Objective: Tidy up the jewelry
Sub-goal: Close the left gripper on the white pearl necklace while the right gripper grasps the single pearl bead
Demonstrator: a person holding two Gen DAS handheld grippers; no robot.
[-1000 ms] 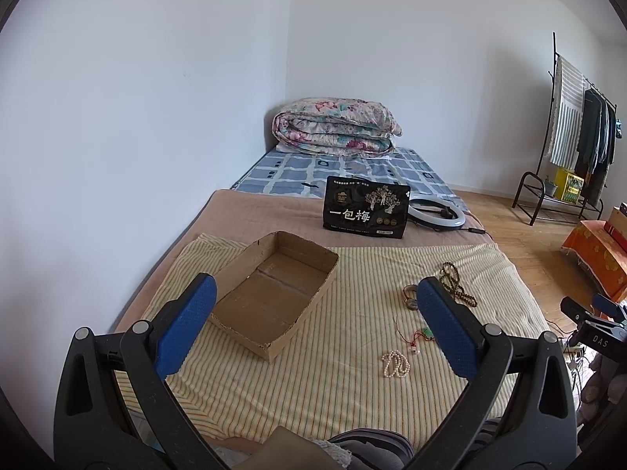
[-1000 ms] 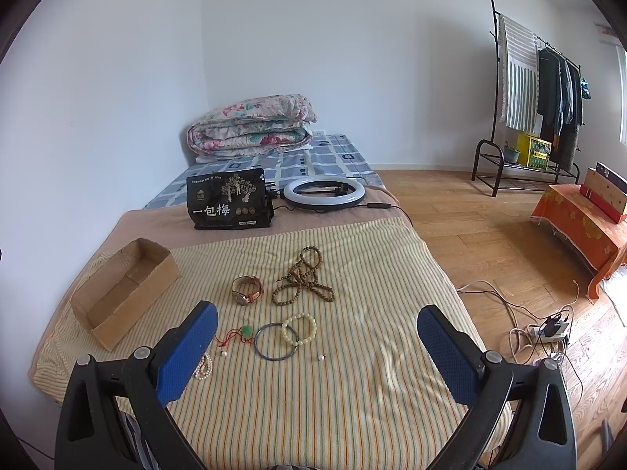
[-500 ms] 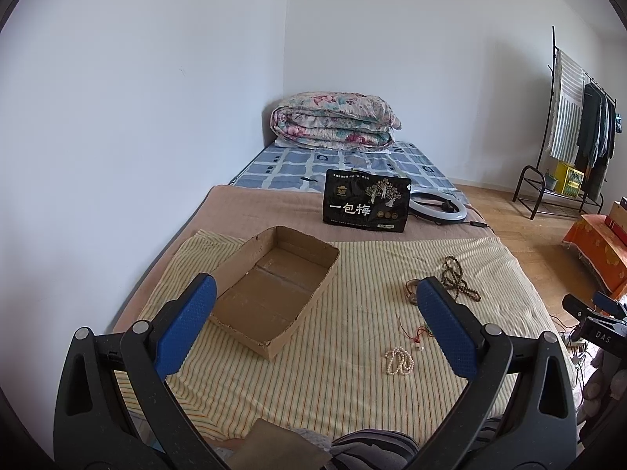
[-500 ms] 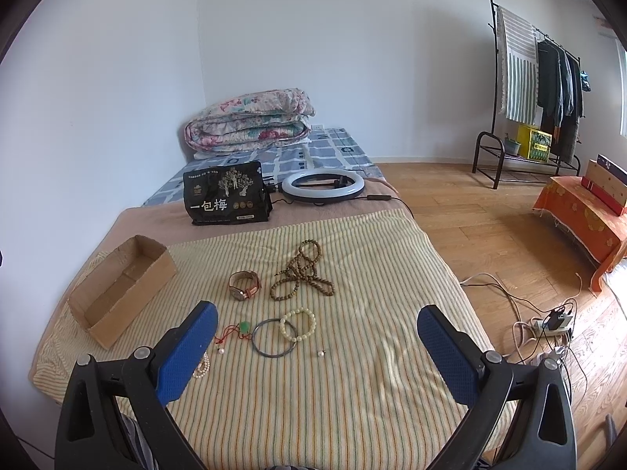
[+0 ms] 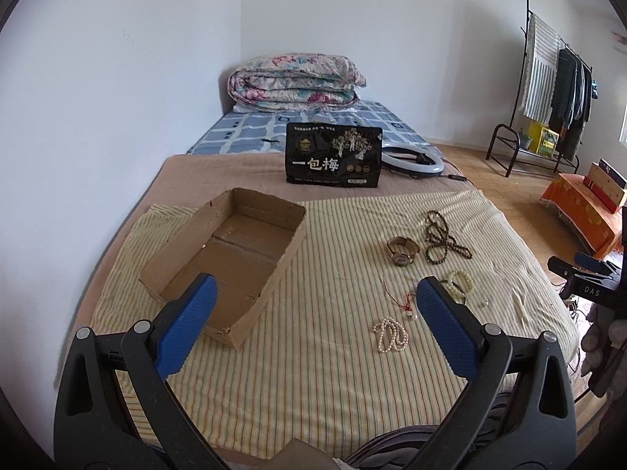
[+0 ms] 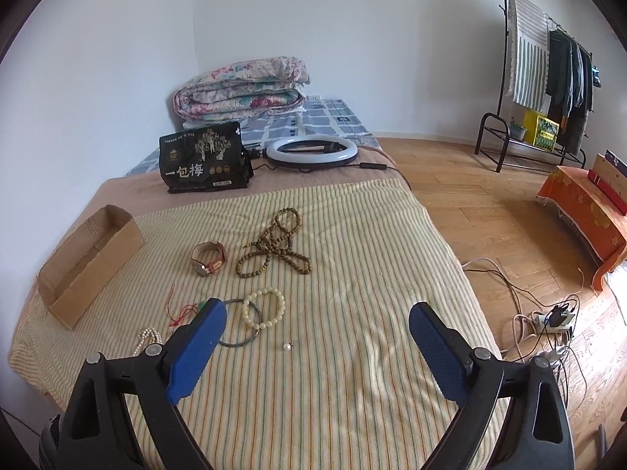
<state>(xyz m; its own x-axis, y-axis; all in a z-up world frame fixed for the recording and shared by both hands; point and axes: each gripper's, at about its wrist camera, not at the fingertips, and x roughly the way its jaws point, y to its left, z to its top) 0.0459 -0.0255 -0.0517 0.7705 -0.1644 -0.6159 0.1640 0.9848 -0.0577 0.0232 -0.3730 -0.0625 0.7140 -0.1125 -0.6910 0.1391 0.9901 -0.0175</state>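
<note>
An open cardboard box (image 5: 231, 258) lies empty on the striped cloth (image 5: 321, 352) at the left. To its right lie a watch (image 5: 401, 250), a brown bead necklace (image 5: 443, 237), a pale bead bracelet (image 6: 263, 308), a dark bangle (image 6: 235, 327), a red cord with green pendant (image 6: 188, 308), a pearl strand (image 5: 390, 335) and a small loose pearl (image 6: 287, 346). My left gripper (image 5: 313, 323) is open and empty above the cloth's near edge. My right gripper (image 6: 317, 346) is open and empty, near the bangle and bracelet.
A black snack bag (image 5: 333, 156) stands behind the cloth beside a ring light (image 6: 311, 150). A folded quilt (image 5: 294, 82) lies at the bed's head by the wall. A clothes rack (image 6: 544, 78), an orange-covered stand (image 6: 588, 203) and floor cables (image 6: 548, 317) are to the right.
Both grippers have moved forward and lower toward the cloth; the box and jewelry appear larger and nearer. Both stay open and empty. Nothing on the bed has moved.
</note>
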